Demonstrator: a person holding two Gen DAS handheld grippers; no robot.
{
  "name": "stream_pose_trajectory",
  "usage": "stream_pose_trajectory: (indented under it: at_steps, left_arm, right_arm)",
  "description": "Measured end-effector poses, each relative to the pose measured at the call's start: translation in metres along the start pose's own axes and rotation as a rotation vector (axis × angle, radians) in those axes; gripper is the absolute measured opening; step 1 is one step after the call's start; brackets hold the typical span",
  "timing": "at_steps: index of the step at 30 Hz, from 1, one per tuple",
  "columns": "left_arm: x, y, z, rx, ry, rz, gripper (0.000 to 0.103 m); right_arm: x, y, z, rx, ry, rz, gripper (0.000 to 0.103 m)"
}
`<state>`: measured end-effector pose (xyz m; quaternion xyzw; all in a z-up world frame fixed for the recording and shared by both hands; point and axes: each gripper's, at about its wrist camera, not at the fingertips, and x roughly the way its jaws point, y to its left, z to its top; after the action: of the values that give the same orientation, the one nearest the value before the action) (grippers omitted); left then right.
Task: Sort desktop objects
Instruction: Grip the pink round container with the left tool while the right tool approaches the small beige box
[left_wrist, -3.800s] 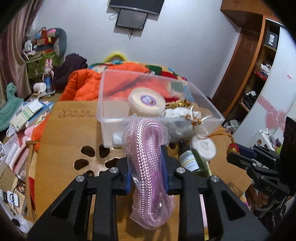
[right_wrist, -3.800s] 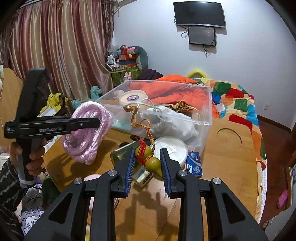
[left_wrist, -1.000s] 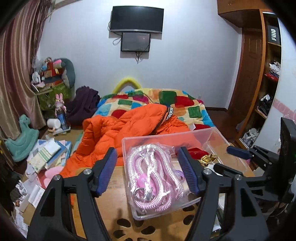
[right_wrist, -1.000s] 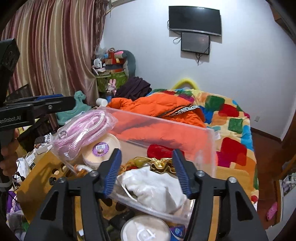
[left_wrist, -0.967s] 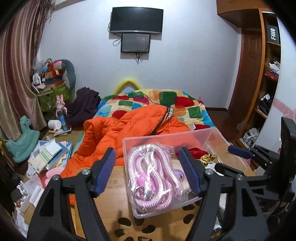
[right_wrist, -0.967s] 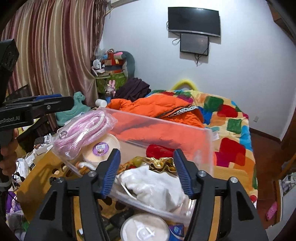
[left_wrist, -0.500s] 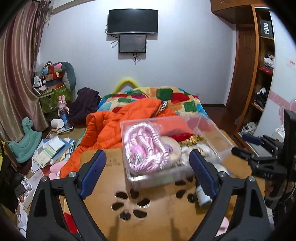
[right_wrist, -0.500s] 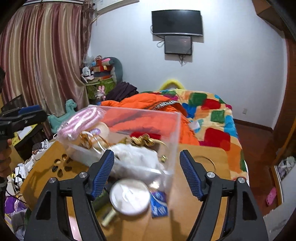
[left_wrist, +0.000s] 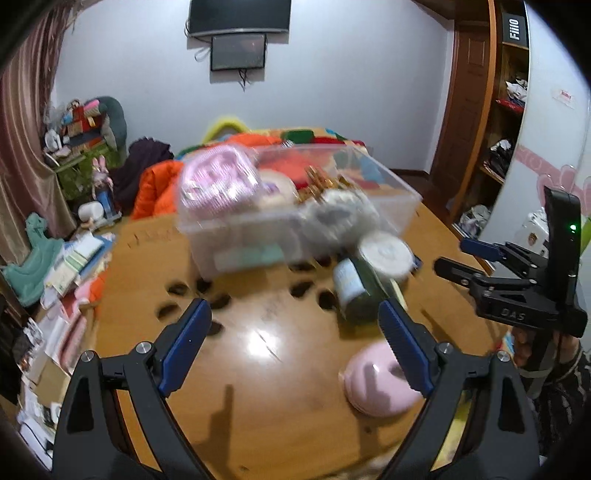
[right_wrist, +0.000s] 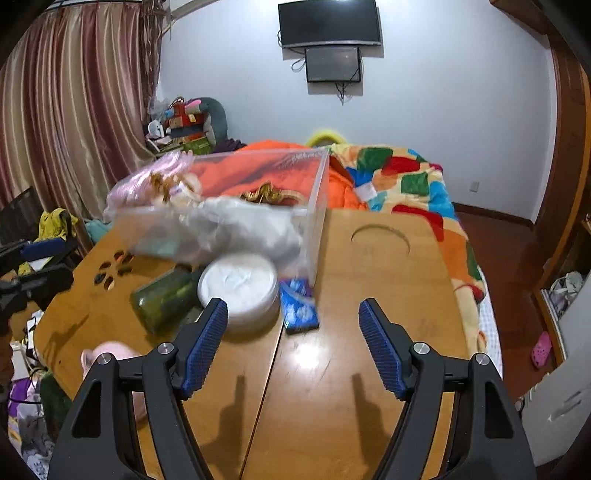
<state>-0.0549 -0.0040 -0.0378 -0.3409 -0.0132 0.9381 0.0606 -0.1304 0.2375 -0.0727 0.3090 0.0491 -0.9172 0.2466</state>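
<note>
**Both hand-held grippers released over a bench of loose objects**

The left hand-held gripper (left_wrist: 293, 325) stands wide apart at the bottom of its frame, nothing between its blue pads; its jaws have just been opening. The right hand-held gripper (right_wrist: 293, 332) is likewise released and bare, and has also just been opening.

A clear bin (left_wrist: 391, 195) sits at the centre of the wooden bench (left_wrist: 258, 369), blurred by motion. It holds a bagged pink rope (left_wrist: 218, 177) at its left end, a gold ornament (right_wrist: 266, 194) and white stuffing (right_wrist: 251, 221).

Loose on the bench just in front of the bin lie a green bottle (right_wrist: 166, 295) on its side, a white round tub (right_wrist: 240, 288) touching it, and a blue packet (right_wrist: 299, 306) beside the tub. A pink round case (left_wrist: 369, 387) lies nearer, at the lower right of the left view.
</note>
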Motion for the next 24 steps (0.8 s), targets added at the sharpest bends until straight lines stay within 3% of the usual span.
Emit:
stream_pose_trajectory:
  at_steps: [9,16,19,24]
  left_arm:
    - [0.001,-0.035,-0.032,0.021,0.049,-0.092,0.093]
    - [0.028,-0.049,-0.046,0.026,0.129,-0.107,0.093]
    - [0.036,-0.052,-0.050,0.022,0.141,-0.082,0.093]
    - [0.037,-0.049,-0.054,0.004,0.096,-0.030,0.093]
  right_arm:
    - [-0.002,0.001,-0.030,0.057,0.017,0.006,0.070]
    - [-0.001,-0.005,-0.045,0.103,0.034,0.009,0.070]
    - [-0.001,-0.004,-0.046,0.104,0.035,0.009,0.070]
    - [-0.001,0.004,-0.042,0.085,0.027,0.024,0.070]
